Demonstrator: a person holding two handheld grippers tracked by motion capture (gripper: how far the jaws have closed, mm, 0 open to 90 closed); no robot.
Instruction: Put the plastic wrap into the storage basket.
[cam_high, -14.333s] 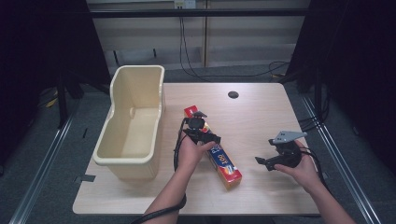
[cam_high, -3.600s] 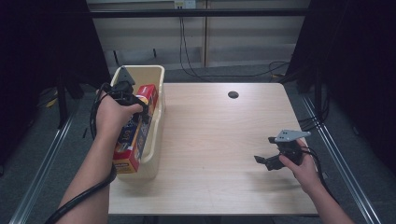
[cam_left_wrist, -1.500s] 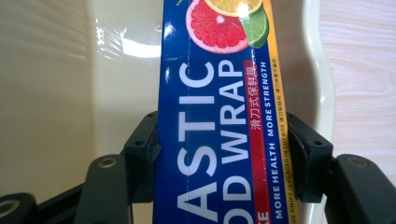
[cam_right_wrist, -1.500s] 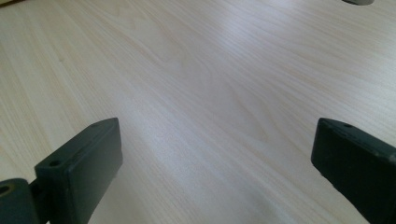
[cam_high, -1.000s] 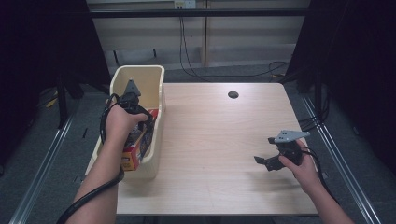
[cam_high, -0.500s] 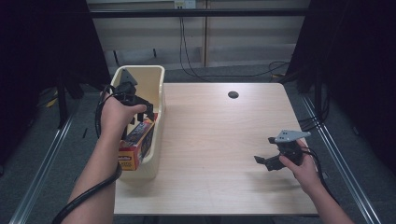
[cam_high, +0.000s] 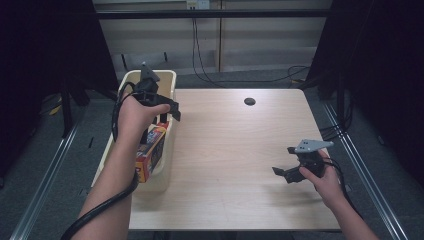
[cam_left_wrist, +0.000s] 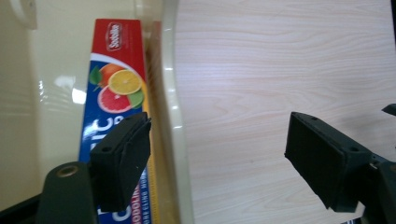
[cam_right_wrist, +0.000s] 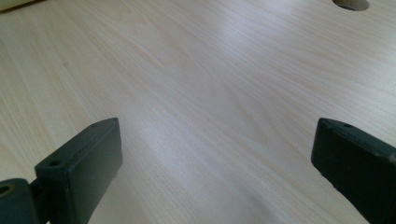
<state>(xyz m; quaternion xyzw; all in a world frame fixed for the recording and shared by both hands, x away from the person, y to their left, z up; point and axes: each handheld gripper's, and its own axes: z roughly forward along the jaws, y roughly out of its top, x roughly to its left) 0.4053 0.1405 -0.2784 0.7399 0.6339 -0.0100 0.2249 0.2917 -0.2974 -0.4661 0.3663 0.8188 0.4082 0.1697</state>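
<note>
While the long glossy box (cam_left_wrist: 116, 107) printed with citrus slices is lying inside the smooth cream plastic bin (cam_high: 167, 150) at the tabletop's (cam_high: 235, 150) left edge, the left gripper (cam_high: 167, 107) is hovering over the bin's rim, its flat black fingers (cam_left_wrist: 122, 161) spread wide and empty. The right gripper (cam_high: 292, 172) is resting low over pale woodgrain, gaping wide too.
</note>
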